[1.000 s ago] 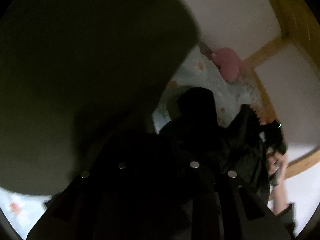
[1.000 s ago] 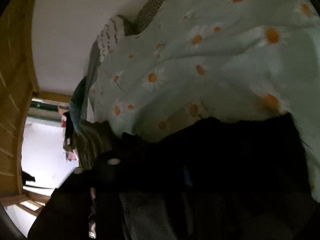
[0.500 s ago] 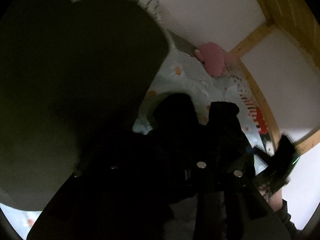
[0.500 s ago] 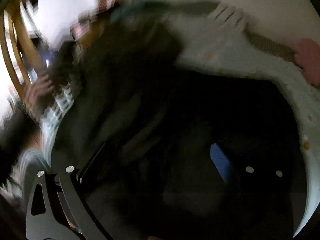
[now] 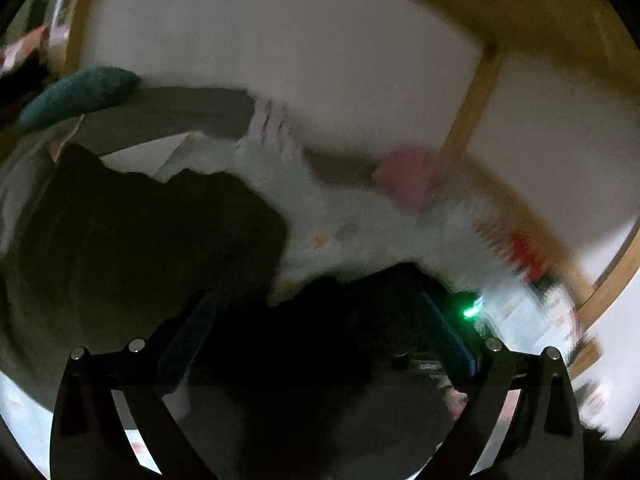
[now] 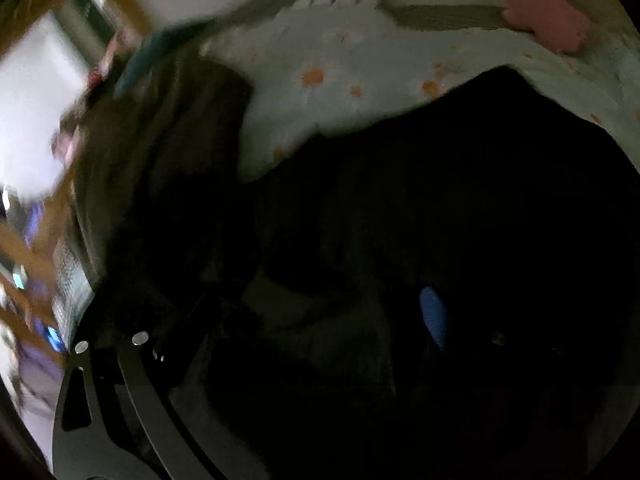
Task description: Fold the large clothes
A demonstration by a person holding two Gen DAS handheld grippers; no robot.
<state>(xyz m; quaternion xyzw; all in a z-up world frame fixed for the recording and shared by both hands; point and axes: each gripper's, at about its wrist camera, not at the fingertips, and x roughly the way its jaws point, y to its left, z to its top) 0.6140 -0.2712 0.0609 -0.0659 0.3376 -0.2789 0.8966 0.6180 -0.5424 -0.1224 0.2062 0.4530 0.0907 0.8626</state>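
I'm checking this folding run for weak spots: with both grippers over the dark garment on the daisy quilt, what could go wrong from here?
1. Both views are motion-blurred, so a grab on the dark garment may miss.
2. The left gripper stands open over black cloth; its edge is hard to make out.
3. The pink plush lies near and might get dragged.

Dark olive garment (image 6: pixel 168 152) on pale-green, orange-daisy bedding (image 6: pixel 360 92); pink plush (image 6: pixel 548 16).
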